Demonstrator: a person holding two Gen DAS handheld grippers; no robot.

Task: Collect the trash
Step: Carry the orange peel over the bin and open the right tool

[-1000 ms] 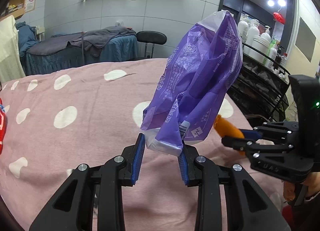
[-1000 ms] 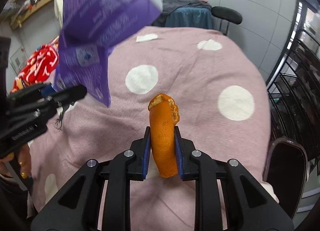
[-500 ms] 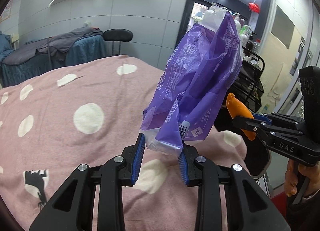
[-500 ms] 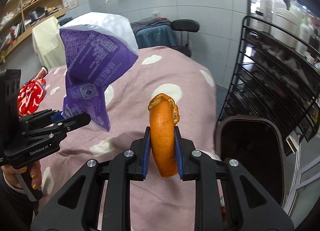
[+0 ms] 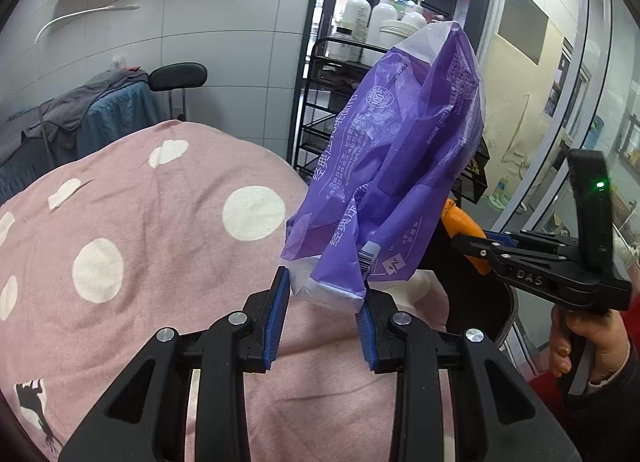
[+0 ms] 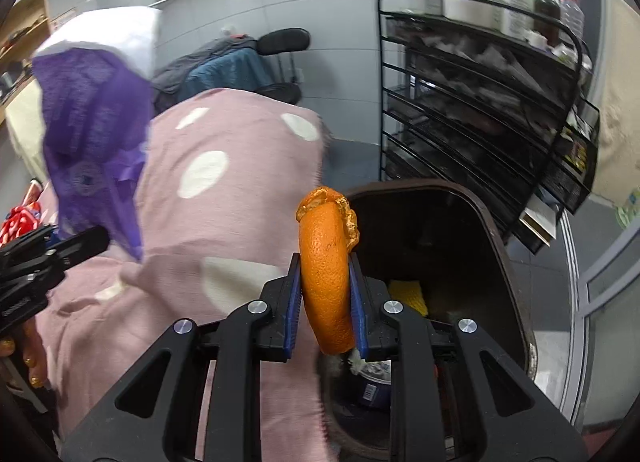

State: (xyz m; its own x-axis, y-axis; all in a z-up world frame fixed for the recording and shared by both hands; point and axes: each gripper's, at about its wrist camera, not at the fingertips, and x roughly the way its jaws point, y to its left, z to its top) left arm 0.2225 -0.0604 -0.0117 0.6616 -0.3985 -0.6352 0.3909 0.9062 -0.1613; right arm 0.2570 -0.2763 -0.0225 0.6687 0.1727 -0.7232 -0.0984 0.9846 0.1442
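A crumpled purple plastic bag [image 5: 392, 165] stands upright out of my left gripper [image 5: 322, 302], which is shut on its lower end above the pink dotted blanket [image 5: 160, 221]. In the right wrist view the same bag [image 6: 92, 133] and the left gripper [image 6: 76, 246] show blurred at the left. My right gripper [image 6: 325, 282] is shut on a curved orange peel [image 6: 324, 246], held at the blanket's edge over the near rim of a dark brown bin [image 6: 492, 213]. The left wrist view shows the right gripper [image 5: 480, 246] and peel [image 5: 460, 221] just right of the bag.
The bin holds a yellow item [image 6: 408, 292] and other scraps low down. A black wire rack [image 6: 480, 101] with white bottles stands right behind the bin. A black stool [image 5: 178, 77] and a second covered bed [image 5: 80, 117] are farther back. A hand [image 5: 580, 346] grips the right tool.
Both grippers have swung to the right, off the middle of the bed toward its edge. The open bin has come into view under the right gripper. Both grips are unchanged.
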